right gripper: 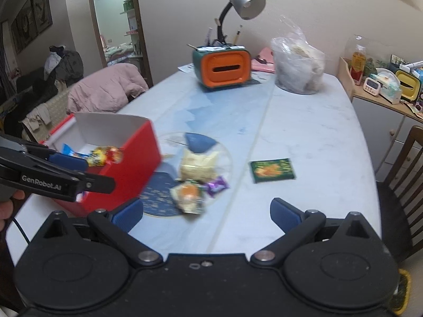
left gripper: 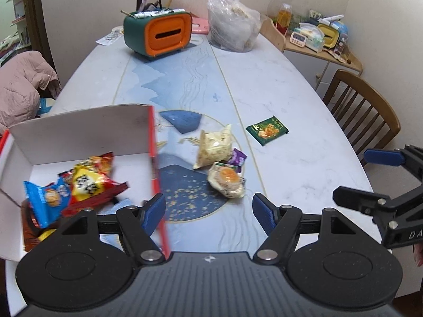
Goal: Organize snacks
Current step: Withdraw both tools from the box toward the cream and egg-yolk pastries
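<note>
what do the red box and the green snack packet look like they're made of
Red box: looks like thin cardboard, glossy red outside, plain white inside, with straight folded walls. Green snack packet: probably plastic film, printed and slightly shiny, lying flat with sealed edges, though the right wrist view is too blurred to confirm.

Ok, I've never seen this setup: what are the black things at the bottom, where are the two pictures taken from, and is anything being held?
No robot: a person holds a hand-held gripper in each hand, each with its own camera. One picture looks along the left gripper, the other along the right gripper. Both are open and empty. On the table a red box holds some snack packets. Still outside lie a cream packet, a round pastry, a purple candy and a green packet.
</note>
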`<state>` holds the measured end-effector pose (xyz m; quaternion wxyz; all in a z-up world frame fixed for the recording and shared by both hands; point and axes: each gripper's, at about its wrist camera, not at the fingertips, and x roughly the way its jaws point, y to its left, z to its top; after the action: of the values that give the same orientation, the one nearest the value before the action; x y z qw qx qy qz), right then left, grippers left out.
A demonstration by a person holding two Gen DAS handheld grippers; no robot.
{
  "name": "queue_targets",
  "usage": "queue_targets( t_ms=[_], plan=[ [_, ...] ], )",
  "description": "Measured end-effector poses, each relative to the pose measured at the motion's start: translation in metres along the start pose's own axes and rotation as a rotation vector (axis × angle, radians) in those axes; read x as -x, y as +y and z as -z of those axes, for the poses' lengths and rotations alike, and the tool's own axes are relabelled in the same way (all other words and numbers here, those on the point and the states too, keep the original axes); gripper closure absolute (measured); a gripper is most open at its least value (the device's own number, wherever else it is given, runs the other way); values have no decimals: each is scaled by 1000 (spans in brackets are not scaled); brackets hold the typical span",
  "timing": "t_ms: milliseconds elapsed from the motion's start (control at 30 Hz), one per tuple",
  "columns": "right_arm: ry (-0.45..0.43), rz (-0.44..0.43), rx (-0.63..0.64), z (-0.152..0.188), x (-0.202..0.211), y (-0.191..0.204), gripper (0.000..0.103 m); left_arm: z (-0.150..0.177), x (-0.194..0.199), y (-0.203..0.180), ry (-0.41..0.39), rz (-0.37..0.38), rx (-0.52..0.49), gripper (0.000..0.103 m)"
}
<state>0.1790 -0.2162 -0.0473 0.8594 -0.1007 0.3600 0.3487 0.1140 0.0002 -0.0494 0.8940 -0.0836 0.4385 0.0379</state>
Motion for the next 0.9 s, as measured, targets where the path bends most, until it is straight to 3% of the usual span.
queue_targets(
  t_ms=[467,900],
  plan=[
    [63,1,23,-9,-63,-95,0,-23,-84,-42,149,-75,40,31],
    [92,-30,120,-32,-163,-108,0,-32,-143,-33,230,-153,103,31]
  ],
)
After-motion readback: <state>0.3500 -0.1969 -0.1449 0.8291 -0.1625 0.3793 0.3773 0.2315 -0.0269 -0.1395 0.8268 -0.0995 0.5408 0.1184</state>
